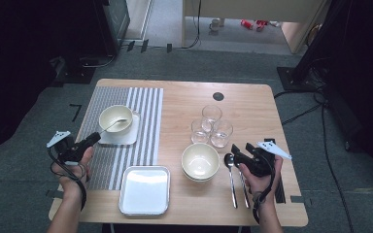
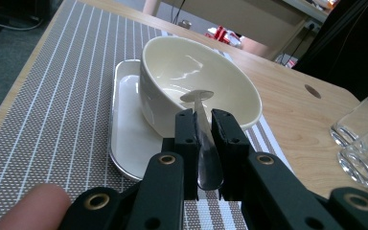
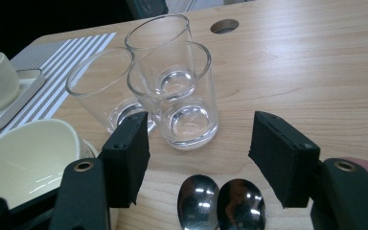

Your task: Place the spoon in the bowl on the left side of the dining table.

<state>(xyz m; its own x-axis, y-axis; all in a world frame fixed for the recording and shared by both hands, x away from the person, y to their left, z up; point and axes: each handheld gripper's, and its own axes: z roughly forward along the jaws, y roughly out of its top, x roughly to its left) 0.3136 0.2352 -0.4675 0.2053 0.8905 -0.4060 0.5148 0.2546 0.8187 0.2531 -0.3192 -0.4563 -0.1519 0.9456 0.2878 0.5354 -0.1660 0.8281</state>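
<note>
Spoon (image 2: 205,143) handle sits clamped in the left claw (image 2: 204,125) — its tip in the bowl (image 2: 172,67).

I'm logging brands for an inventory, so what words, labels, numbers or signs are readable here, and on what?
There are none to read. The bowl, the spoon held in the left gripper, the glasses, the striped placemat and the tray all show plain surfaces without print. The red things on the floor beyond the table are too small and blurred to tell.
</note>
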